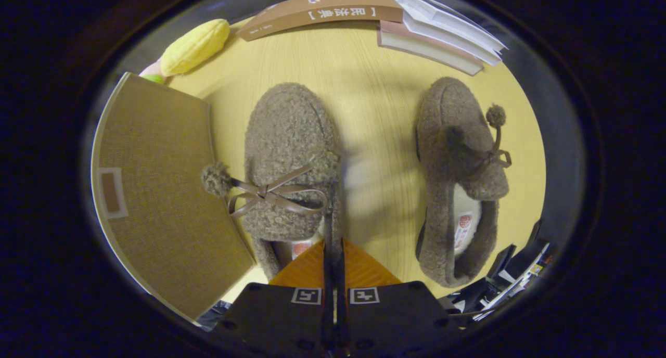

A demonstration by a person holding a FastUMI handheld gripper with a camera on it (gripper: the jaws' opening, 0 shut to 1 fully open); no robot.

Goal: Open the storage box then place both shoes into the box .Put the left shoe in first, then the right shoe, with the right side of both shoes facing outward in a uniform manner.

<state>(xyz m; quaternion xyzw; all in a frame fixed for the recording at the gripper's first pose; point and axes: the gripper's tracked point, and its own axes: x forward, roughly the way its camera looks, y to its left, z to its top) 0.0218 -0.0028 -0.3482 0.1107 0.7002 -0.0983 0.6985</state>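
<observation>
Orange fingers of the gripper (333,259) are pressed together on the heel edge of the left shoe (289,160), whose long axis runs straight ahead. Right shoe (458,176) lies parallel, well apart. Storage box (156,191) touches the left shoe on the surface (374,113).

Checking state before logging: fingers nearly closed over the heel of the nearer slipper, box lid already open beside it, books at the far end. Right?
Not the lid. In the gripper view the box beside the nearer slipper has its fabric lid shut. The gripper fingers are nearly closed over that heel, and the books lie at the far end.
</observation>
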